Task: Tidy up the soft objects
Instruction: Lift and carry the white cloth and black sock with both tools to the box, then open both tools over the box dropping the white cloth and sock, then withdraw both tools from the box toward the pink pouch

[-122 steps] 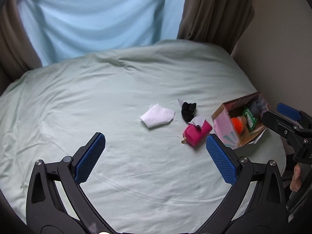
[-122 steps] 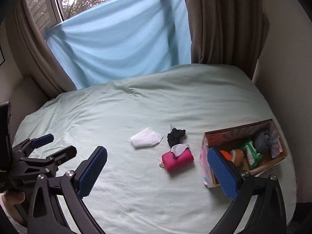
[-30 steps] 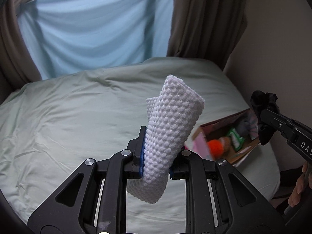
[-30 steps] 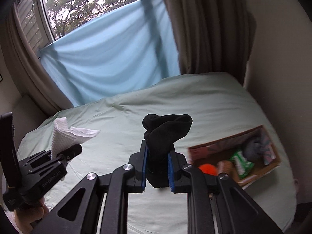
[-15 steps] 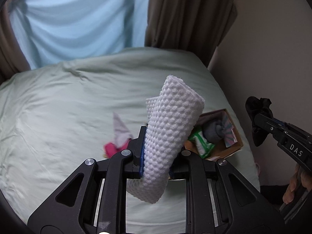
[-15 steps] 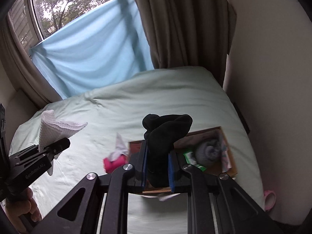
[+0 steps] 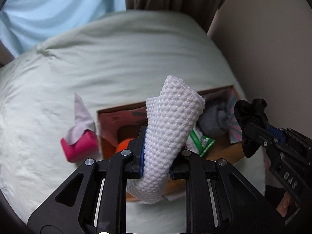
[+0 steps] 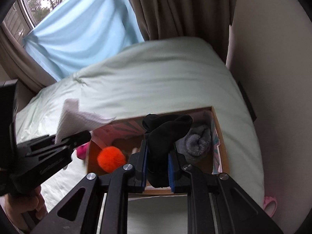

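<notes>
Left wrist view: the left hand-held gripper (image 7: 156, 156) pinches the white waffle-weave cloth (image 7: 171, 128), now carried over the open cardboard box (image 7: 117, 113).

Right wrist view: the right hand-held gripper (image 8: 157, 163) clamps the black sock (image 8: 163, 134), likewise brought above it; releasing comes next.

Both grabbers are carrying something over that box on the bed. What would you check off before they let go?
1. White waffle cloth clamped in left gripper: ok.
2. Black sock clamped in right gripper: ok.
3. Cardboard box open, below both loads: ok.
4. Free space between the orange pom-pom and grey fuzzy roll: ok.
5. Loads low enough to land inside: cannot tell.
6. Pink pouch left outside the box: not ok.
</notes>
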`<action>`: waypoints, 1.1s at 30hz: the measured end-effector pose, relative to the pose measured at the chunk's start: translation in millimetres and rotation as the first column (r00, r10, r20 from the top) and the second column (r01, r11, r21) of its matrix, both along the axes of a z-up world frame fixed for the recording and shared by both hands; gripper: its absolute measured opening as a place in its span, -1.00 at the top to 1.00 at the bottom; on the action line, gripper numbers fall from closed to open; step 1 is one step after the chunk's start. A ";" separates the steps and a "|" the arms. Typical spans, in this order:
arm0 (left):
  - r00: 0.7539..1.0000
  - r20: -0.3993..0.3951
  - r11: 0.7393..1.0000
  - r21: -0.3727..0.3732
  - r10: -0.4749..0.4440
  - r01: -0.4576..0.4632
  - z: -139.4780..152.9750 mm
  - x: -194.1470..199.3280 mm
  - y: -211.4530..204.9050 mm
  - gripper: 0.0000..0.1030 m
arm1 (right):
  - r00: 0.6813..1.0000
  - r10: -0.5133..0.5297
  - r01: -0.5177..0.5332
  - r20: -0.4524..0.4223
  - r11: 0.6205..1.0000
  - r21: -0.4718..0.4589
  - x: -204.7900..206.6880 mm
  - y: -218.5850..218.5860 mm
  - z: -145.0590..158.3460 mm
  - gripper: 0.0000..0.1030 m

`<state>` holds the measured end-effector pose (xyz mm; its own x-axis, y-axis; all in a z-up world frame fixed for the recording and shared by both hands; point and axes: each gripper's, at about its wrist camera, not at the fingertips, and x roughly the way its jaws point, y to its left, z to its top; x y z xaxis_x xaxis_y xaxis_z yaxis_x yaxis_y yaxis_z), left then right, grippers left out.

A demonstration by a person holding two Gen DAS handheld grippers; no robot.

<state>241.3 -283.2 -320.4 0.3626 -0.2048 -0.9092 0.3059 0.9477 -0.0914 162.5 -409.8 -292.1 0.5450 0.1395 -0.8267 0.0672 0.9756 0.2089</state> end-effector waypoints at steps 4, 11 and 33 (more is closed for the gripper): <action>0.999 -0.040 1.000 0.029 0.000 0.002 -26.8 13.9 -12.8 0.70 | 0.998 0.059 -0.060 -0.013 0.997 -0.042 6.3 2.6 -24.9 0.69; 0.998 -0.061 0.994 0.100 -0.026 0.032 -40.3 23.7 -24.1 0.70 | 0.990 0.137 -0.139 -0.036 0.990 -0.040 10.7 15.0 -51.0 0.69; 0.997 -0.079 0.998 0.070 -0.001 0.006 -6.2 7.1 7.8 -0.99 | 0.994 0.110 -0.110 0.000 0.994 -0.025 -15.1 3.7 -38.7 -0.93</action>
